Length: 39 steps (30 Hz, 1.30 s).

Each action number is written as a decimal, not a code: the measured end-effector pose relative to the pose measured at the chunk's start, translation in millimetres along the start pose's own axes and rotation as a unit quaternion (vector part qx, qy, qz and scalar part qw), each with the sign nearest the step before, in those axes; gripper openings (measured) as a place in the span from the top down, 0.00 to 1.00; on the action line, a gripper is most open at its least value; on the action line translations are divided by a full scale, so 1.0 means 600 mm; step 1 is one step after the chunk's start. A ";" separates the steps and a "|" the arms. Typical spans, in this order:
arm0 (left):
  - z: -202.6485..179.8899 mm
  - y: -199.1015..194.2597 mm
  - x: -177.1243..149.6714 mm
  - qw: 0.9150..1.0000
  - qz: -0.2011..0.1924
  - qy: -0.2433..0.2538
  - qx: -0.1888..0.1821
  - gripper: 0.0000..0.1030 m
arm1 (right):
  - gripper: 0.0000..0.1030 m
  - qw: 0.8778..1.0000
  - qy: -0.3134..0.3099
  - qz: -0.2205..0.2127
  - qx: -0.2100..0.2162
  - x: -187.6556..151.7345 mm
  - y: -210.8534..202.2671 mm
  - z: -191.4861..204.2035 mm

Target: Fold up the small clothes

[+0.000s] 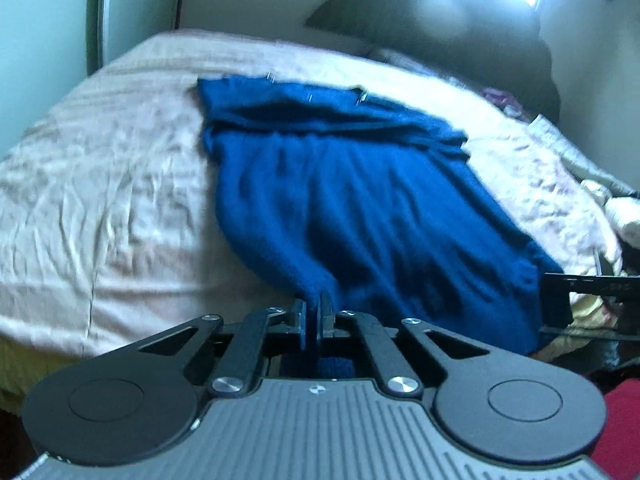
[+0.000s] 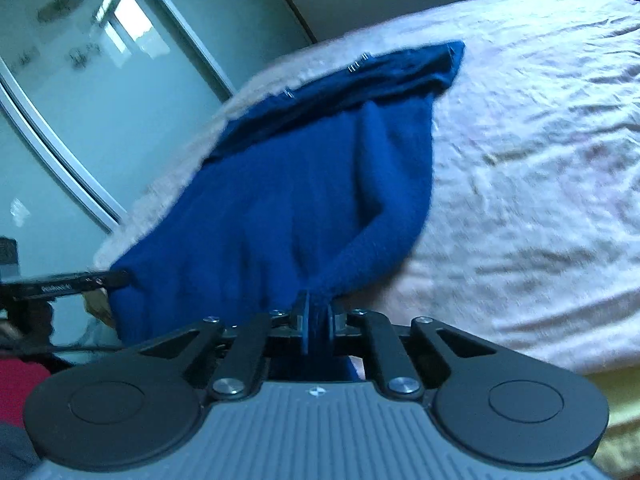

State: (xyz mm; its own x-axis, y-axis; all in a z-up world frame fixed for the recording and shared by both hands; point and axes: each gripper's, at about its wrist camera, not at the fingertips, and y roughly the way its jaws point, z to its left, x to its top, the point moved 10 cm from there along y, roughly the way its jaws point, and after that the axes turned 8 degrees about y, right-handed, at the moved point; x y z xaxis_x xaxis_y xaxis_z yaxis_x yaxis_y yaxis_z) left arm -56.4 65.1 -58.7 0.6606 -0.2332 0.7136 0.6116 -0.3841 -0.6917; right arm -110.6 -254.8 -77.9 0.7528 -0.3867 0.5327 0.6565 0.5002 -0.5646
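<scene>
A dark blue knitted garment (image 1: 344,184) lies spread on a bed with a pale pink cover (image 1: 100,168), its far end folded over with small metal fasteners along it. My left gripper (image 1: 314,306) is shut on the garment's near left corner, a bit of blue cloth showing behind its jaws. In the right wrist view the same garment (image 2: 288,184) runs up and left, and my right gripper (image 2: 318,312) is shut on its near right corner, lifting a ridge of cloth. Each gripper shows at the edge of the other's view: the right gripper (image 1: 580,304), the left gripper (image 2: 68,284).
The bed cover (image 2: 520,160) spreads wide to the right of the garment. A pale green glass wardrobe door (image 2: 80,100) stands to the left of the bed. A dark pillow (image 1: 440,20) sits at the headboard under a bright window. Crumpled clothes (image 1: 612,208) lie at the right edge.
</scene>
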 end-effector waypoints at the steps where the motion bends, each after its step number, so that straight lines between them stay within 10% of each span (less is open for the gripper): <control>1: -0.002 -0.004 0.010 1.000 -0.009 0.000 -0.001 0.97 | 0.92 1.000 0.003 -0.004 0.007 0.007 -0.001 0.004; 21: 0.001 -0.038 0.153 0.987 -0.156 -0.024 0.005 0.97 | 0.92 0.990 -0.024 -0.121 0.062 0.153 -0.021 0.067; 39: 0.074 -0.003 0.248 0.971 -0.197 -0.119 0.060 0.97 | 0.92 0.978 0.031 -0.199 0.061 0.275 0.017 0.036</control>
State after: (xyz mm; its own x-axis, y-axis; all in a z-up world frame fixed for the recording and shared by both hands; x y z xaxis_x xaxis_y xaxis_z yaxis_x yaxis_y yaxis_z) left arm 59.9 71.1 43.8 0.4381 0.1294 0.8895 0.8741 -0.2922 -0.3880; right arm 19.1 -297.0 17.7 0.4432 -0.6143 0.6528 0.8901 0.3878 -0.2394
